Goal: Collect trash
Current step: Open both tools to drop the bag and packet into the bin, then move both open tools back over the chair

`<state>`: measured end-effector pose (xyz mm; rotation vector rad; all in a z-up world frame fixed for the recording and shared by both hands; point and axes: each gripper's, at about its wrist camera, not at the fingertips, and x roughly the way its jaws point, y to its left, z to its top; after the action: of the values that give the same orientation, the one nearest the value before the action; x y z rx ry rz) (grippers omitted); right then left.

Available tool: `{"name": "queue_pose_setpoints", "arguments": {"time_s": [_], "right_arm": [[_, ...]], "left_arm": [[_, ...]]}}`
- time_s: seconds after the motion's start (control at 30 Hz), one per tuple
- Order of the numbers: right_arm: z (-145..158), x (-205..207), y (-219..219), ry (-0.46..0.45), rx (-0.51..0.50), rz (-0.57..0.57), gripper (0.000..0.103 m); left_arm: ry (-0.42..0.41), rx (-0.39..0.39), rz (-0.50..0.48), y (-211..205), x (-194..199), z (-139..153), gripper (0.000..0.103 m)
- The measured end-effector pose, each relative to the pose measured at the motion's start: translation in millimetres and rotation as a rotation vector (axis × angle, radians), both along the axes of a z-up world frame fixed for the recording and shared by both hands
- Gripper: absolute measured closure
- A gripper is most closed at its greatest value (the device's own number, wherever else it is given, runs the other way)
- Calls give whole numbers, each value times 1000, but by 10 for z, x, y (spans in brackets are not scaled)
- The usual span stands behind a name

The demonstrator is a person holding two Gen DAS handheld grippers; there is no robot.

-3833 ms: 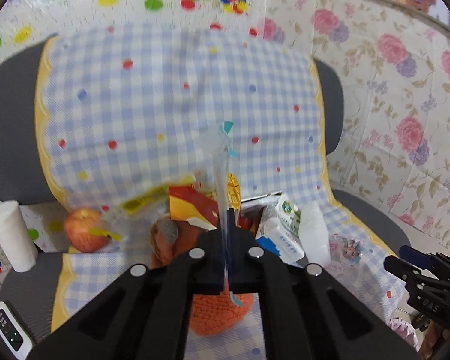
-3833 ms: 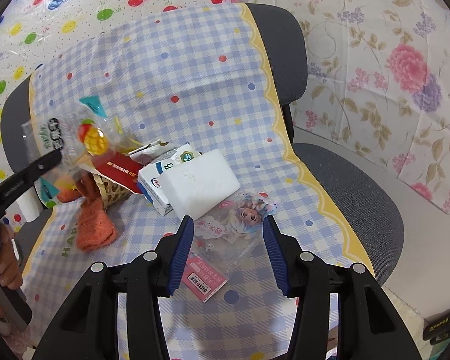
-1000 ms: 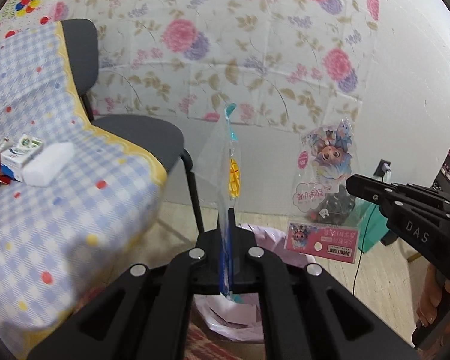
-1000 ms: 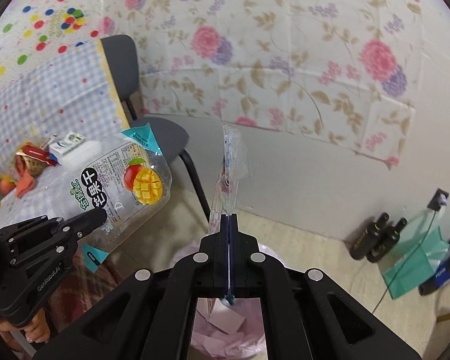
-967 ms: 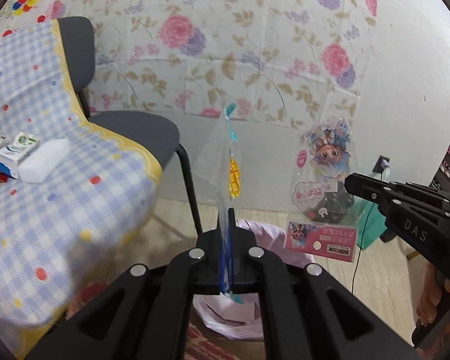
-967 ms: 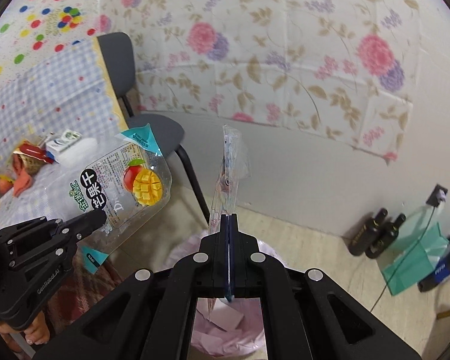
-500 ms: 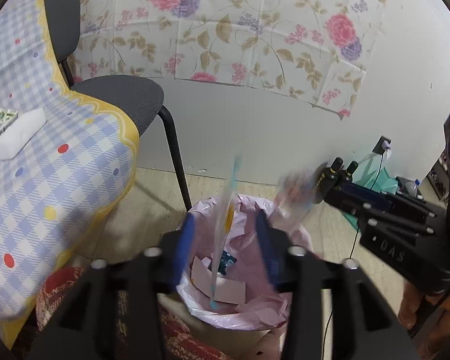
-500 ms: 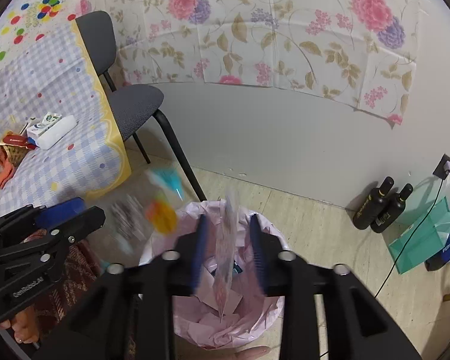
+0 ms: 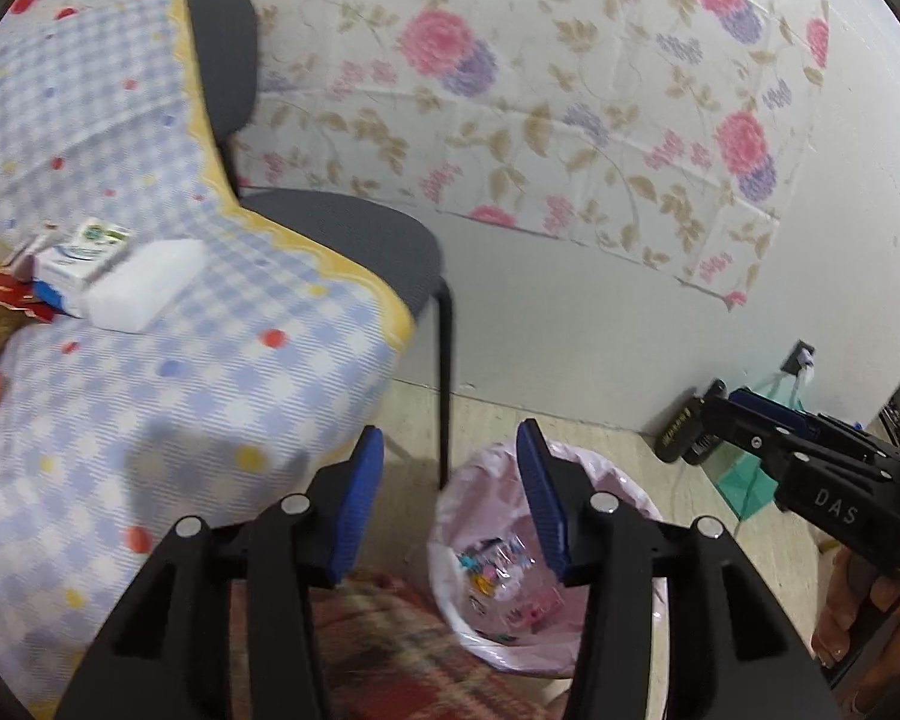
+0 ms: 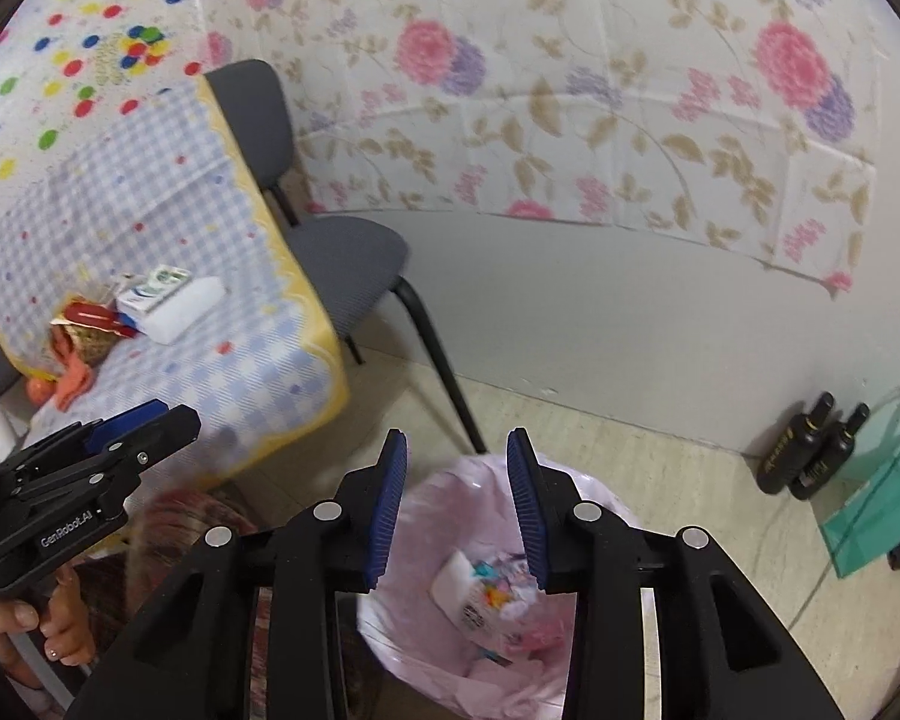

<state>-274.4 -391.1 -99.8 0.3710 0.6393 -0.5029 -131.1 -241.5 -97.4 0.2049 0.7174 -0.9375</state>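
Observation:
A bin lined with a pink bag (image 9: 486, 648) stands on the floor below both grippers; it also shows in the right wrist view (image 10: 426, 654). Clear wrappers (image 9: 504, 576) lie inside it, seen too in the right wrist view (image 10: 486, 594). My left gripper (image 9: 450, 438) is open and empty above the bin's left rim. My right gripper (image 10: 453, 441) is open and empty above the bin. A milk carton (image 9: 78, 258), a white sponge block (image 9: 144, 288) and a red packet (image 9: 0, 294) lie on the checked cloth.
A grey chair (image 9: 342, 228) draped with the blue checked cloth (image 9: 150, 396) stands left of the bin. Two dark bottles (image 10: 810, 450) and a green bag (image 10: 876, 510) stand by the wall at right. A plaid rug (image 9: 402, 660) lies beside the bin.
Both grippers have opened and let go of their wrappers, which now lie in the bin. Both views have swung slightly back toward the chair.

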Motion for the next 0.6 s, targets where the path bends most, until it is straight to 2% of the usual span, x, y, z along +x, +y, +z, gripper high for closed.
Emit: {"name": "queue_pose_setpoints", "arguments": {"time_s": [0.13,0.4,0.6], "right_arm": [[128,275,201,-33,-2,87,66],[371,751,554,-67,-29,221,66],[495,1032,791,-74,-52,288,66]], "left_arm": [[-43,-5,95,293,193,144,58],[-62,-31,230,909,462,331,58],[-66,-43,306,1300,639,396,45]]}}
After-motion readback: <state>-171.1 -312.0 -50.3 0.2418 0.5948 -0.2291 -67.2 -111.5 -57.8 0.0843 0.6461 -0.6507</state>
